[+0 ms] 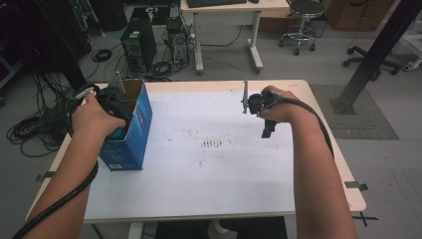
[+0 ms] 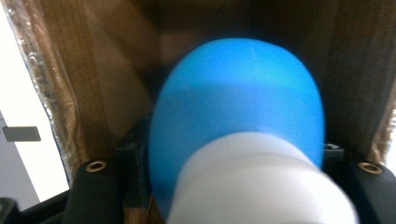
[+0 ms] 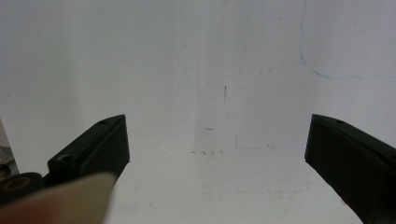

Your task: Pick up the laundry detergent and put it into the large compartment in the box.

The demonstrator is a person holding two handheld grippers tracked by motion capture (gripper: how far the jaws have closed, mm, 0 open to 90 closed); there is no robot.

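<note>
over on the left side of the table (image 1: pixel 214 199), the left gripper (image 1: pixel 115 107) reaches down into the open top of a blue box (image 1: pixel 133 132), which stands upright near the table's left edge. the person's left hand (image 1: pixel 92 118) wraps the gripper's body, and its cable (image 1: pixel 59 201) trails back along the forearm. in the left gripper view, brown cardboard walls (image 2: pixel 93 74) close in on both sides, and a blue and white object (image 2: pixel 238 116) sits right between the two black jaws, rounded blue on top and white lower down, blurred and very close to the camera. the jaws stand at either side of it, but whether they actually press on it i cannot tell, so the grip is uncertain.

the right gripper (image 1: pixel 268 130) hangs above the white table surface, right of the middle and well apart from the box, held in the person's right hand (image 1: pixel 278 107). in the right gripper view its jaws stand wide apart with nothing between them, just the bare white tabletop (image 3: pixel 210 93) with faint marks and a thin blue line (image 3: pixel 322 72) towards the upper right. a small patch of dark smudges (image 1: pixel 211 143) lies near the middle of the table, between the two grippers.
</note>
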